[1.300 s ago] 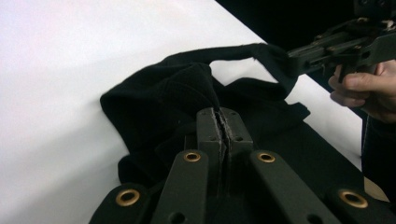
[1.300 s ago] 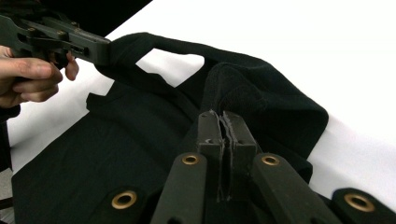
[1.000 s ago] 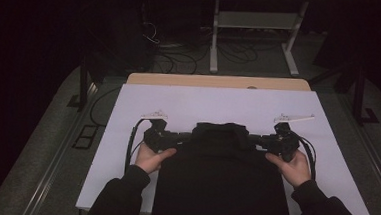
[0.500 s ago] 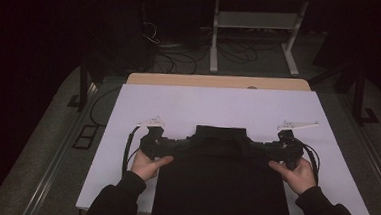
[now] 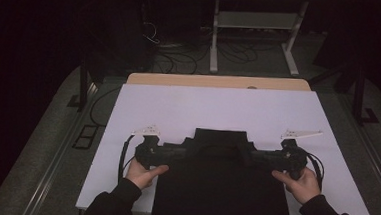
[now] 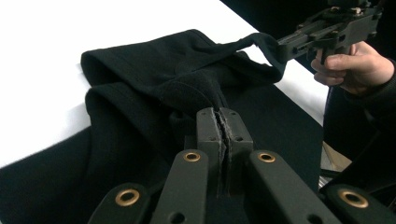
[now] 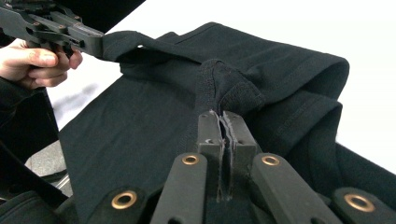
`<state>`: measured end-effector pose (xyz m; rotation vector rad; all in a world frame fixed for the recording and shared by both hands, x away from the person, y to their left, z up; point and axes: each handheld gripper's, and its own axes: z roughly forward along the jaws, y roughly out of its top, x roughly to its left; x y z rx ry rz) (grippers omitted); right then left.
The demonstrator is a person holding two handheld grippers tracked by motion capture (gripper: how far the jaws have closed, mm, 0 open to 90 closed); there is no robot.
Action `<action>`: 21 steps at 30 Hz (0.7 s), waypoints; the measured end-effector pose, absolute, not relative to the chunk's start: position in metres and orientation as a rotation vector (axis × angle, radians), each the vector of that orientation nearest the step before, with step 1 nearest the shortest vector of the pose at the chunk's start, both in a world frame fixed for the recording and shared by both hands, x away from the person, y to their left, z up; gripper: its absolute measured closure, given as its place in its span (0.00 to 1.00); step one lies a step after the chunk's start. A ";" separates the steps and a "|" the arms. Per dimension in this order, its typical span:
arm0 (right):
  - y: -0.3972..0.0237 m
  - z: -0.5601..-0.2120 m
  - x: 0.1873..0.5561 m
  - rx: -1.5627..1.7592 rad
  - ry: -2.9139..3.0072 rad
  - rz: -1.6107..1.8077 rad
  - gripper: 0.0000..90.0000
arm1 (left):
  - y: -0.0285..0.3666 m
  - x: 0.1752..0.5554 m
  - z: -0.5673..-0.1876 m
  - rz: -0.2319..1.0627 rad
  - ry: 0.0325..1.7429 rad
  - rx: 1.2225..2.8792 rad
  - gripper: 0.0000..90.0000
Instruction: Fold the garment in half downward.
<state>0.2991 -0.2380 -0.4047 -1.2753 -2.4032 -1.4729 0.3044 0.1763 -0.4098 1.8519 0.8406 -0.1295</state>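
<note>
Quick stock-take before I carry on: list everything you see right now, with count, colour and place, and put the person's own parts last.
black garment: one, black, on the near middle of the white board, its near end hanging over the board's near edge, top corners pulled out to either side
white board: one, white, covering most of the table
wooden tabletop: one, light brown strip along the board's far edge
metal stand: one, pale grey, on the floor beyond the table
cables: several, dark, on the floor beyond the table
left gripper: one, black, shut on the garment's left corner
right gripper: one, black, shut on the right corner
</note>
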 end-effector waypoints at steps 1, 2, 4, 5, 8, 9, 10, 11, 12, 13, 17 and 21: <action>-0.238 -0.405 0.298 -1.278 -2.397 -1.471 0.95 | 0.176 0.303 -0.411 -0.138 0.844 1.853 0.97; -0.238 -0.406 0.297 -1.276 -2.393 -1.465 0.95 | 0.177 0.302 -0.412 -0.141 0.843 1.857 0.97; -0.238 -0.406 0.294 -1.274 -2.393 -1.460 0.95 | 0.177 0.299 -0.412 -0.147 0.842 1.860 0.97; -0.239 -0.406 0.292 -1.273 -2.393 -1.452 0.95 | 0.177 0.297 -0.412 -0.150 0.838 1.860 0.97; -0.239 -0.408 0.287 -1.267 -2.394 -1.440 0.95 | 0.177 0.291 -0.412 -0.160 0.829 1.865 0.97; -0.239 -0.408 0.285 -1.265 -2.393 -1.433 0.95 | 0.178 0.289 -0.411 -0.162 0.826 1.868 0.97; -0.240 -0.408 0.284 -1.258 -2.396 -1.429 0.95 | 0.178 0.288 -0.411 -0.164 0.825 1.868 0.97; -0.240 -0.408 0.282 -1.258 -2.393 -1.424 0.95 | 0.178 0.286 -0.411 -0.165 0.823 1.870 0.97; -0.240 -0.409 0.280 -1.255 -2.395 -1.419 0.95 | 0.178 0.284 -0.411 -0.165 0.821 1.872 0.97; -0.239 -0.409 0.279 -1.249 -2.397 -1.414 0.95 | 0.178 0.283 -0.411 -0.167 0.820 1.871 0.97; -0.239 -0.410 0.275 -1.237 -2.401 -1.406 0.95 | 0.179 0.279 -0.411 -0.174 0.814 1.878 0.97; -0.238 -0.410 0.271 -1.229 -2.402 -1.384 0.95 | 0.178 0.276 -0.412 -0.185 0.808 1.889 0.97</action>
